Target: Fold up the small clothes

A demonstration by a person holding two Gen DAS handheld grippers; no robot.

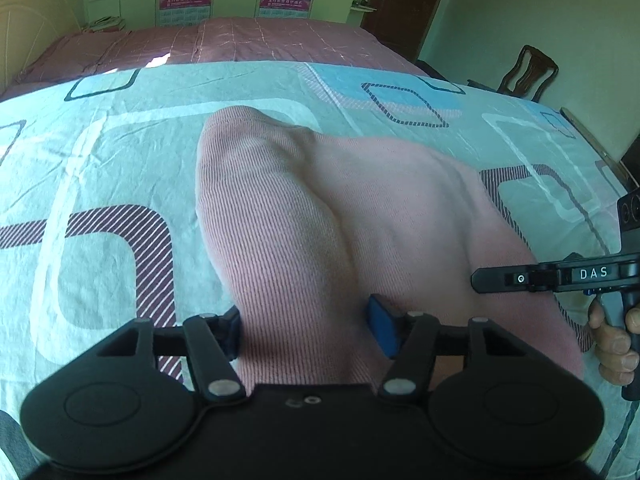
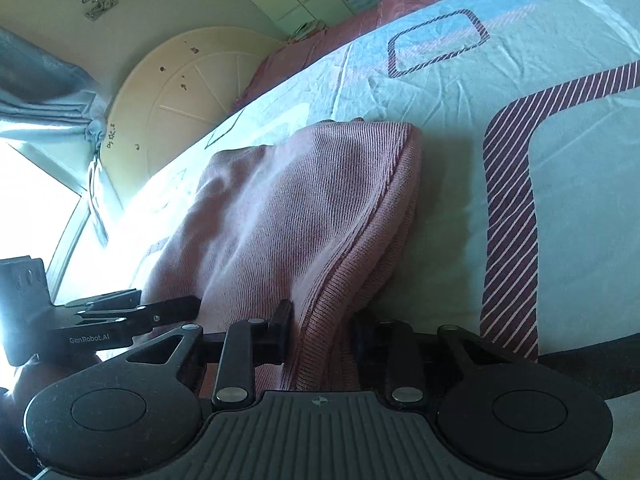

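Observation:
A pink ribbed knit garment (image 1: pixel 320 208) lies bunched on the bed, its near edge raised. My left gripper (image 1: pixel 308 332) is shut on a thick fold of it, the cloth filling the gap between the black pad and the blue pad (image 1: pixel 382 330). In the right wrist view the same garment (image 2: pixel 296 200) shows its ribbed hem, and my right gripper (image 2: pixel 322 332) is shut on that hem. One of the right gripper's fingers (image 1: pixel 504 279) reaches over the cloth from the right, held by a hand (image 1: pixel 612 344). The left gripper's fingers (image 2: pixel 160 312) touch the cloth's left edge.
The garment rests on a pale teal sheet (image 1: pixel 120 160) with striped square patterns. A pink bedspread (image 1: pixel 240 40) covers the far half. A wooden chair (image 1: pixel 528 70) and dark door (image 1: pixel 404 0) stand at the right. A rounded headboard (image 2: pixel 180 92) and grey curtain (image 2: pixel 48 92) are at the bed's head.

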